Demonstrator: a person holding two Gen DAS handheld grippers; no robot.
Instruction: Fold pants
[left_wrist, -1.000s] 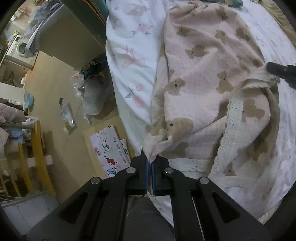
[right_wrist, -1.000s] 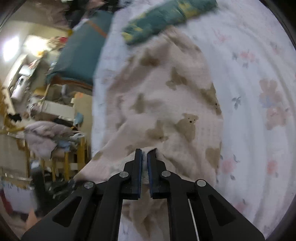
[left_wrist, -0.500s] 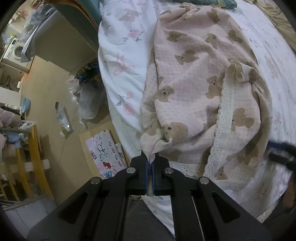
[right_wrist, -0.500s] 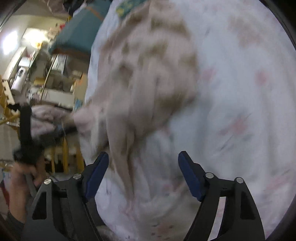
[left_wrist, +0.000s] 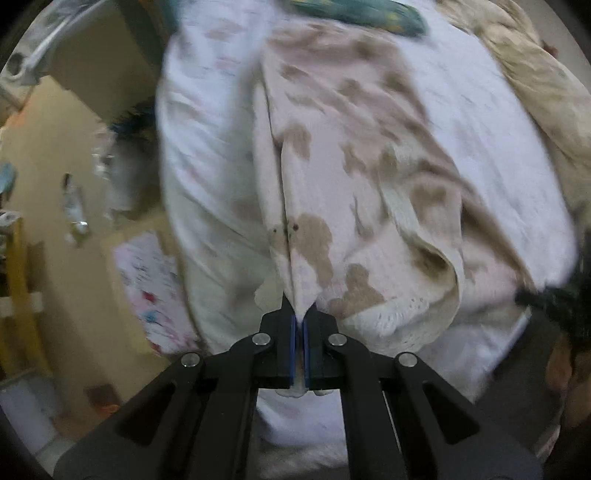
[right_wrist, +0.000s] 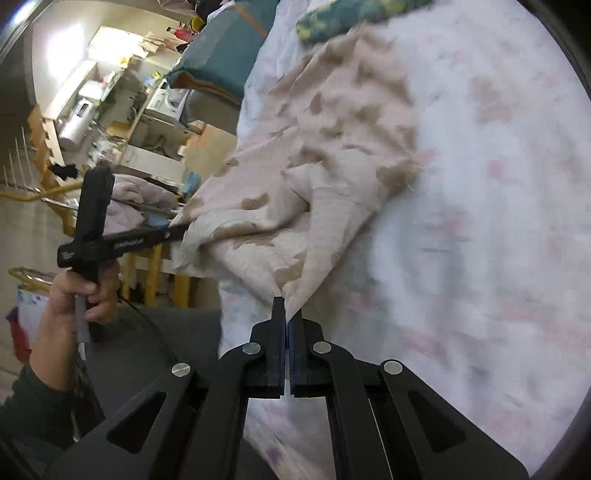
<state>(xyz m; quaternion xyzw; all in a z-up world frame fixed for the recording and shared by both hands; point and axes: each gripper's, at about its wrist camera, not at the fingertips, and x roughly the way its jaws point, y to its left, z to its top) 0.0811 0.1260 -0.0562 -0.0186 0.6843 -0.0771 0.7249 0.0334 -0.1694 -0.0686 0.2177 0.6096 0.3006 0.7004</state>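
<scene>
The pants are pale pink with brown bears and a lace hem, spread along the bed. My left gripper is shut on a corner of them at the bed's near edge, and the cloth runs taut up from its pads. My right gripper is shut on another pointed corner of the pants. In the right wrist view the left gripper reaches in from the left, held by a hand, its tip buried in the fabric. Both views are blurred.
White floral bed sheet lies under the pants. A teal and yellow cloth sits at the far end, a beige blanket at the far right. Left of the bed lie the floor, a printed box and a yellow frame.
The right gripper let go of the fabric, opened wide, swung toward the bed's near edge and shut on a pants corner. The left gripper rose with its corner, pulling the cloth taut.
</scene>
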